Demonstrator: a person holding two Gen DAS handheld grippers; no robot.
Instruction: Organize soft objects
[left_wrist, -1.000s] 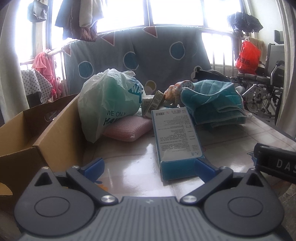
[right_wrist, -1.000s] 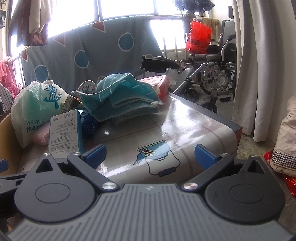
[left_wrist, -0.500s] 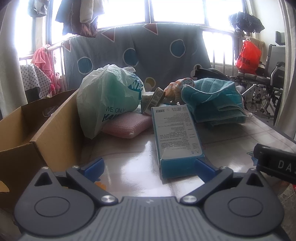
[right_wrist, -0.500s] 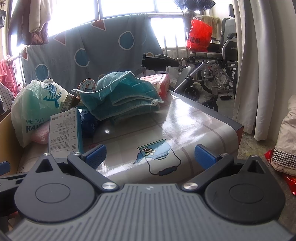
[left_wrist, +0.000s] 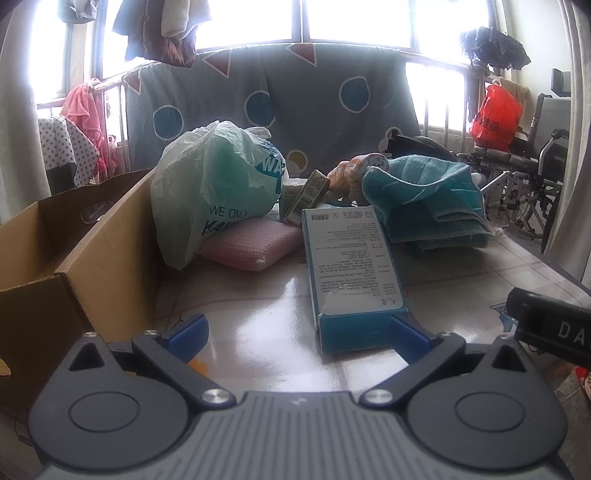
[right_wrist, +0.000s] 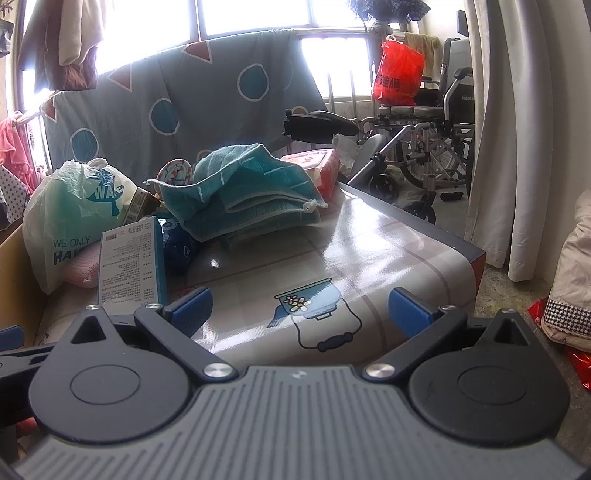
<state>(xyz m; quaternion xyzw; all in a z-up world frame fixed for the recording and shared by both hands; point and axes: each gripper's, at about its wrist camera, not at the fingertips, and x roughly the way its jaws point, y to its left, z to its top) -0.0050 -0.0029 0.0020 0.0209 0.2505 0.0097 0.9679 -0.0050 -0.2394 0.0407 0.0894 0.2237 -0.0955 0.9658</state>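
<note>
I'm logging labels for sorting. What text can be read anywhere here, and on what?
"WE ONLY", a cut-off "HA" below, "WA" above: white-green plastic bag.
"DA", cut off: black bar at the right edge.
Blue-white cardboard box: fine print, too small.
Red plastic bag: characters, too blurred.

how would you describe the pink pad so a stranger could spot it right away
Start at the open cardboard box on the table's left side. Leaning beside it is a white and green plastic bag, and the pink pad lies flat, partly under that bag. It is the only pink, waffle-textured cushion there.
</note>
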